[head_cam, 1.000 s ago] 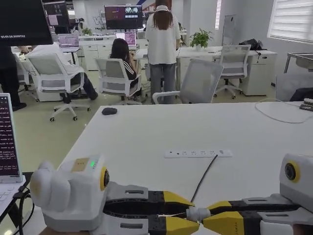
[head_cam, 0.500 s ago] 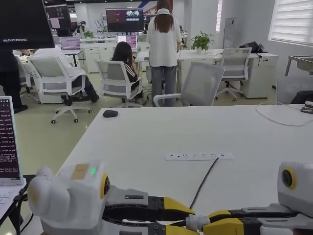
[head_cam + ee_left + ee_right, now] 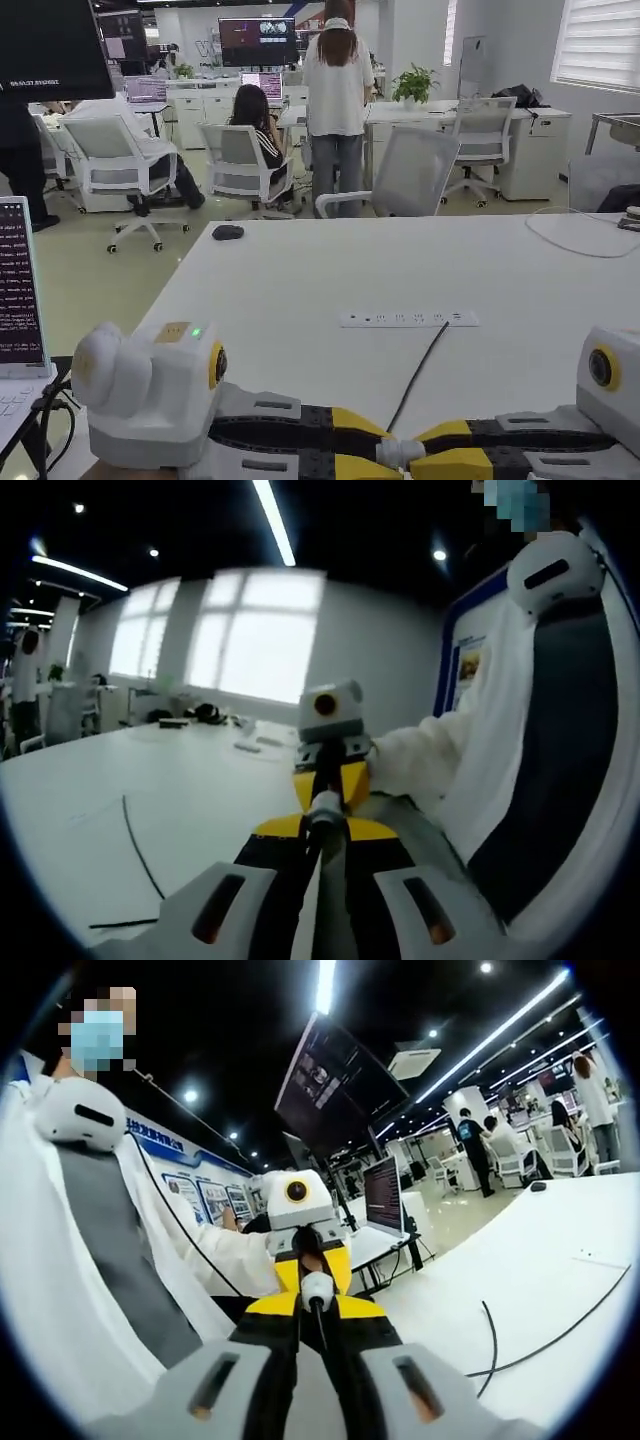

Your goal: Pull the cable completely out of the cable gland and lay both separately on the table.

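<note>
Left tongs (image 3: pixel 372 455) and right tongs (image 3: pixel 425 462) dipped nearer, clenching thin white cable (image 3: pixel 312 880) and white plastic cable gland (image 3: pixel 398 452) respectively; pull apart axially.

- The small white round cable gland (image 3: pixel 398 452) is hanging just above the white counter (image 3: pixel 300 290), low in the head view, between two sets of yellow jaw tips that are facing each other.
- In the right gripper view, the cable gland (image 3: pixel 317 1290) is sitting at the tips of the right gripper (image 3: pixel 317 1308), whose jaws are closing on it.
- The thin pale cable (image 3: pixel 312 880) is running straight back from the gland between the pinching jaws of the left gripper (image 3: pixel 322 828).
</note>
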